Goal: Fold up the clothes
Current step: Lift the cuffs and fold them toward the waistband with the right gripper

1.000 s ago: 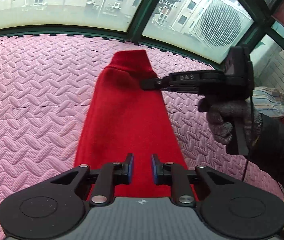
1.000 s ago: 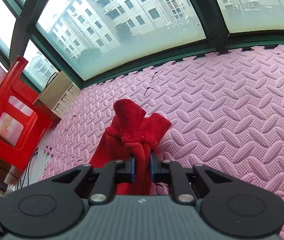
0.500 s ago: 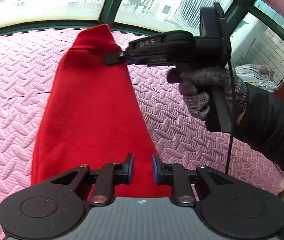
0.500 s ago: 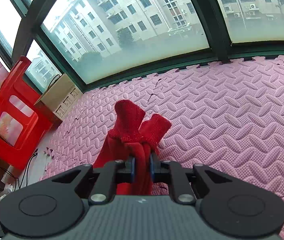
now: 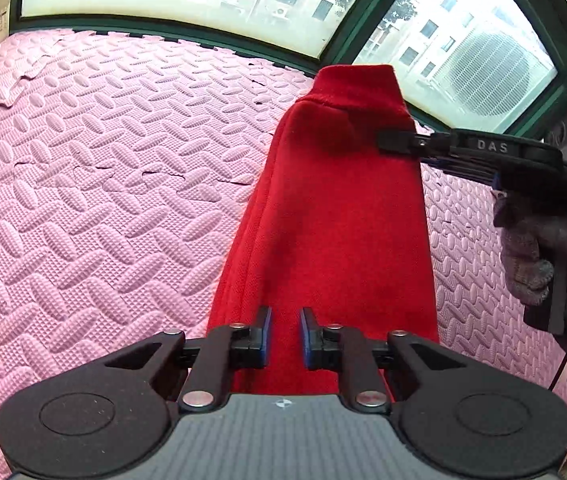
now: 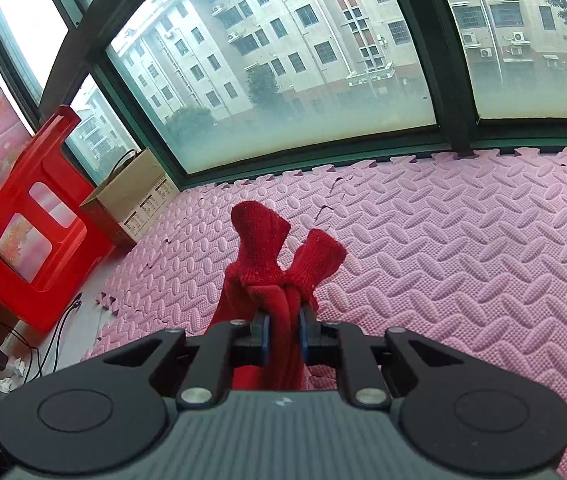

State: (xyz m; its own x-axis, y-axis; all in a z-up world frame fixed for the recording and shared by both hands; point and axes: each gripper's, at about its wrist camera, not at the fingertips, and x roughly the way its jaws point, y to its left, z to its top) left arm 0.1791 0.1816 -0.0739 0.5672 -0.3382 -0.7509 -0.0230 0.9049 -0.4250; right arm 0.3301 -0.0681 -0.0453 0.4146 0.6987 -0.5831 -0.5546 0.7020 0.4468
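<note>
A red knitted garment (image 5: 335, 208) is stretched in a long folded strip between my two grippers, above the pink foam mat (image 5: 103, 200). My left gripper (image 5: 284, 330) holds its near end, with red cloth filling the narrow gap between the fingers. The right gripper (image 5: 387, 145), held by a gloved hand (image 5: 531, 256), pinches the far end just below the ribbed cuff. In the right wrist view the right gripper (image 6: 284, 332) is shut on bunched cloth, and two ribbed ends of the garment (image 6: 259, 248) stick up past the fingertips.
Pink foam mat (image 6: 463, 280) covers the floor up to a dark green window frame (image 6: 323, 160). A red plastic stool (image 6: 31, 232), a cardboard box (image 6: 131, 196) and loose cables (image 6: 55, 328) sit at the mat's left edge.
Both grippers keep their hold. In the left wrist view the right gripper has dropped from its raised position half a second ago and moved off to the right, and the strip sits more central.
</note>
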